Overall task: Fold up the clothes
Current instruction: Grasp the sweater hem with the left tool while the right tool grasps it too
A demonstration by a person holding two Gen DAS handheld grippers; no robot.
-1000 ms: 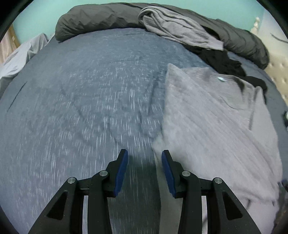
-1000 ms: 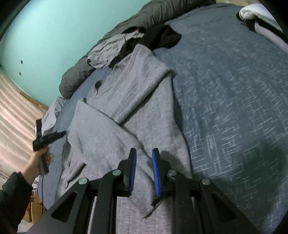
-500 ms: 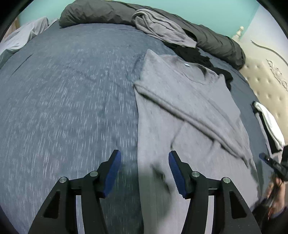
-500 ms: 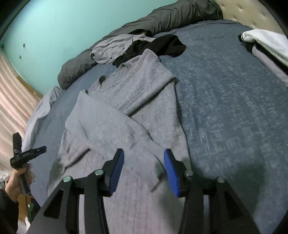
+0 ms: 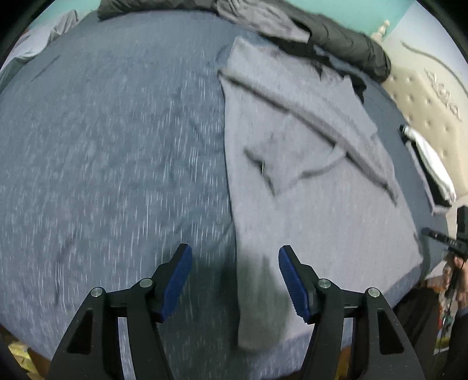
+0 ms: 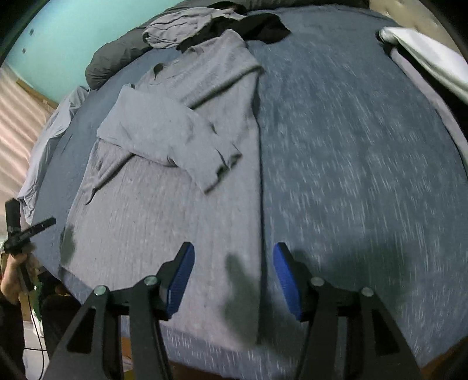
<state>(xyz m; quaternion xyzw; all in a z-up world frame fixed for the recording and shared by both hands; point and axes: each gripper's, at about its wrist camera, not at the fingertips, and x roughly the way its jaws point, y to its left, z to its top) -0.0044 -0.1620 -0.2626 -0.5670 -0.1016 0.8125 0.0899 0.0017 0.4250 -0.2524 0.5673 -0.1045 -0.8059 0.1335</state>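
the left gripper [image 5: 235, 276] stands wide with nothing between its blue pads [image 5: 177, 280]; its jaws have just been opening. it hangs above the near edge of the bed [image 5: 111, 140], over the left border of the grey sweater [image 5: 307, 210], whose lower left corner droops over that edge below the pads. the right gripper [image 6: 234, 274] is also wide and bare, its jaws likewise just opened, and it hovers over the sweater's right border near the same bed edge, casting a shadow on the cloth.

the grey sweater [image 6: 163, 228] lies flat along the middle of the bed, hem at the near edge, collar toward the far edge. both sleeves are folded in across the chest, one lying over the other. beyond the collar a black garment [image 6: 263, 29] and a crumpled grey garment [image 6: 178, 27] sit against a dark duvet [image 5: 351, 43] rolled along the far edge. a white folded stack [image 5: 430, 166] rests at the bed's right side by the tufted headboard [image 5: 424, 96]. the person's left hand [image 6: 14, 274] grips its handle at the near left corner.
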